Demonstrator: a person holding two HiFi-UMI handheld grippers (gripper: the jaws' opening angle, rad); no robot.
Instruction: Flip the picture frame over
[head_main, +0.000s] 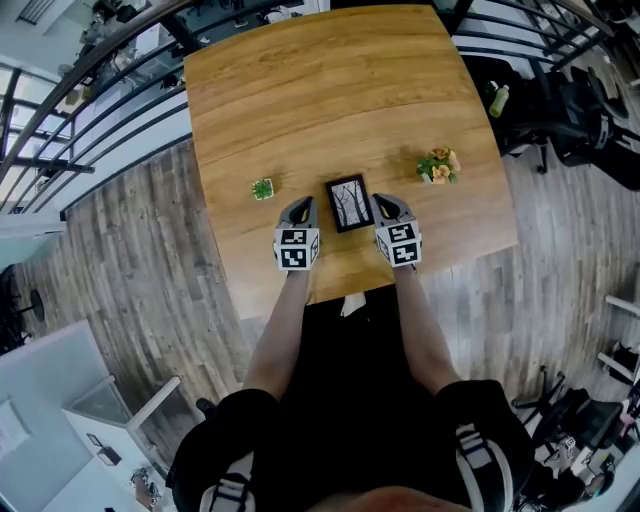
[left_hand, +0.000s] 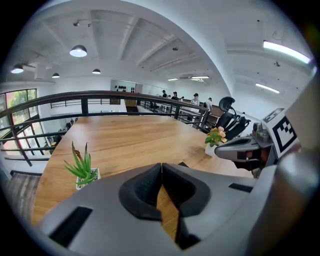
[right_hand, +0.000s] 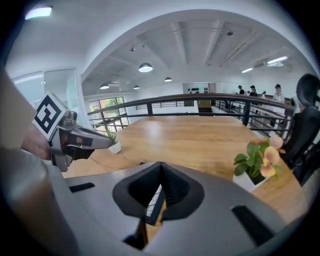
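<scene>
plainly, picture frame (head_main: 349, 203) flat on table (head_main: 330, 90) near front edge, tree image up (flipped already or still to flip: can't tell). nothing grips it. frame lies between left gripper (head_main: 298, 211) and right gripper (head_main: 391, 208), just beside each; both jaws pinched together, empty.

Bright, even light all round. In the left gripper view a ceiling lamp (left_hand: 79, 50) glows at eleven o'clock and a strip light (left_hand: 287, 51) flares at two. A pale sheen lies on the table (head_main: 330, 90) towards twelve and shadows are faint. Heavy fisheye bending, with black corners. The left gripper (left_hand: 161, 169) looms soft at six.
</scene>
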